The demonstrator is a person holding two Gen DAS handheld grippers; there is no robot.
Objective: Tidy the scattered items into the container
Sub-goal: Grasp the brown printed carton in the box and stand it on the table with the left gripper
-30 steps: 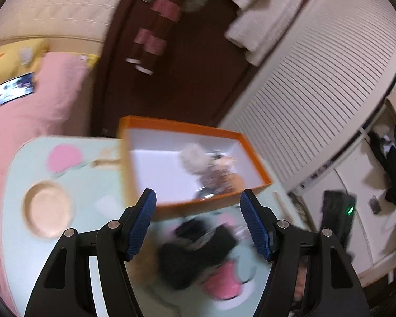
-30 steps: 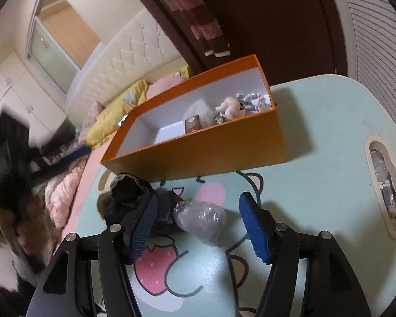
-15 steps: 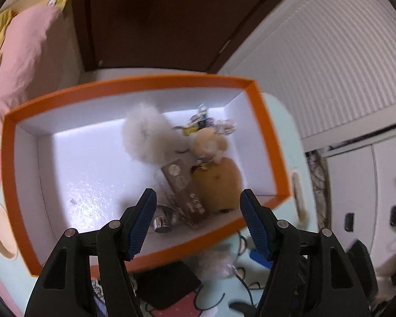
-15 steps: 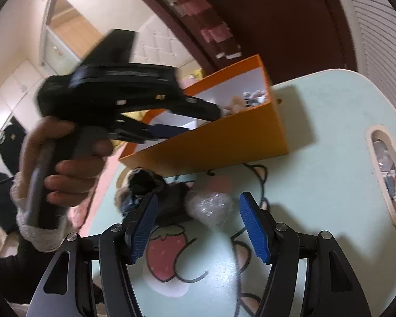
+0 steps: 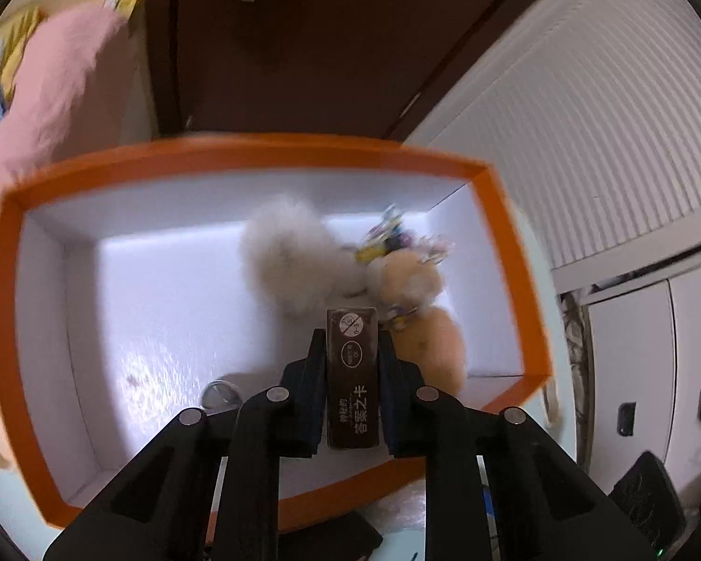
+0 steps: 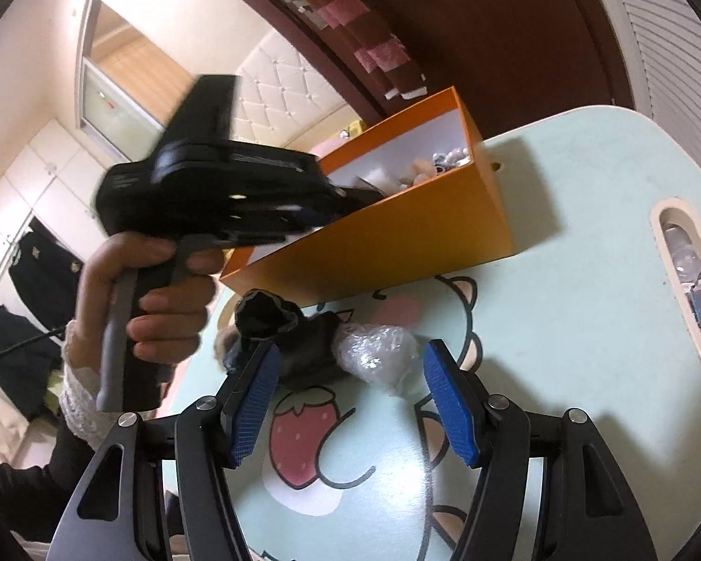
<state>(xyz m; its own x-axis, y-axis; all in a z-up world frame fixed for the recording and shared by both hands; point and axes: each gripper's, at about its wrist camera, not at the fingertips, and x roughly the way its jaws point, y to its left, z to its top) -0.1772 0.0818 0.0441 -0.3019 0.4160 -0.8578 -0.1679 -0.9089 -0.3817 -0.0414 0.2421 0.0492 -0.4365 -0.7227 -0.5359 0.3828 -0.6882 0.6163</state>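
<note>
The orange box (image 5: pixel 257 149) fills the left wrist view, white inside. In it lie a white fluffy pompom (image 5: pixel 289 252), a tan plush toy (image 5: pixel 425 341), small trinkets (image 5: pixel 392 233) and a round metal piece (image 5: pixel 219 395). My left gripper (image 5: pixel 350 341) is inside the box, its jaws closing, and the pads press on a brown card box (image 5: pixel 353 374) with white lettering. In the right wrist view my right gripper (image 6: pixel 350 350) stands open low over the table. A bubble-wrapped bundle (image 6: pixel 378 355) and a black crumpled item (image 6: pixel 275 322) lie just ahead of its fingertips.
A person's hand (image 6: pixel 154 290) holds the left gripper over the near wall of the orange box (image 6: pixel 397 233). The mint-green table (image 6: pixel 584 304) carries a cartoon print and a recessed slot (image 6: pixel 687 271) at its right edge. A bed and a dark door lie beyond.
My left gripper moved from above the table items to inside the box, then shut on the brown card box. The right gripper stayed open over the bundle.
</note>
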